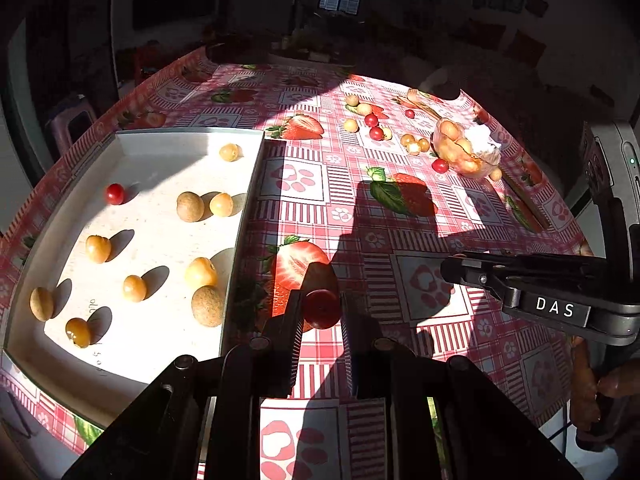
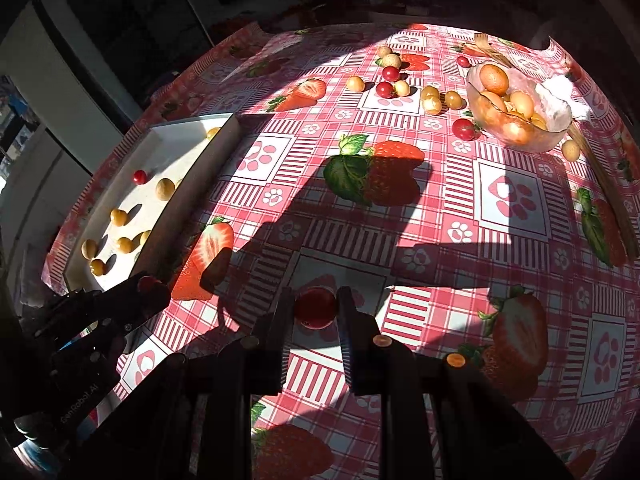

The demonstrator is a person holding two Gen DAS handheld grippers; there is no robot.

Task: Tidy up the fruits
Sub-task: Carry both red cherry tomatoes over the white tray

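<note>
Both claws carry fruit: left gripper clamps a red cherry beside the tray; right gripper pinches another cherry above the cloth. Next, I'd judge: swing left, drop into the tray.

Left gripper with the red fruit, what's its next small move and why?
Probably carry it left over the white tray rim and release: the left gripper already pinches a red fruit just beside the tray, where other fruits lie.

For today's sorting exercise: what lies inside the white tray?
The white tray holds one red cherry, several yellow fruits like and brownish ones like. In the right wrist view its near wall hides some.
</note>
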